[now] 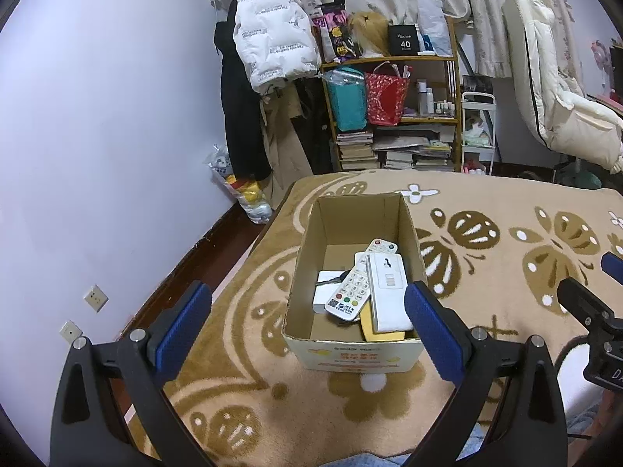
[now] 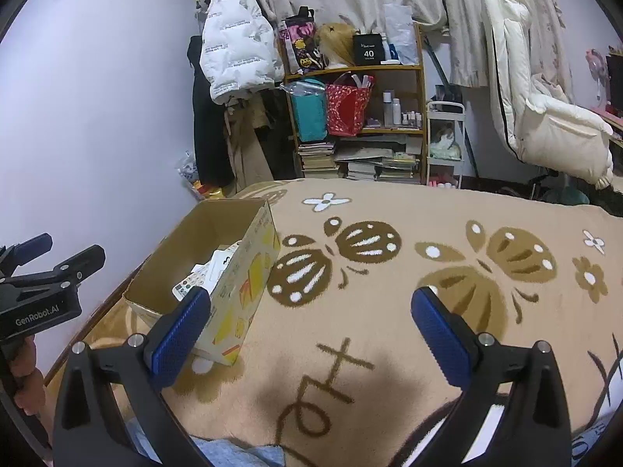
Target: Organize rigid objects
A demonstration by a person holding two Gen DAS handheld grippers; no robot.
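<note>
Both my tools are released and hold nothing: left tool (image 1: pixel 307 311) faces the box (image 1: pixel 352 356) of remotes (image 1: pixel 350 292); right tool (image 2: pixel 307 311) hovers over the blanket (image 2: pixel 389 214).

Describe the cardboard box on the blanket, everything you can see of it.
The cardboard box is an open-topped rectangular carton of plain brown board inside, with a pale outside printed in yellow and red. It stands upright on the butterfly-patterned blanket, near its left edge. Inside lie a white remote control with coloured buttons, a second remote behind it, a white flat device, a small white box and something yellow underneath. Neither gripper touches it.
</note>
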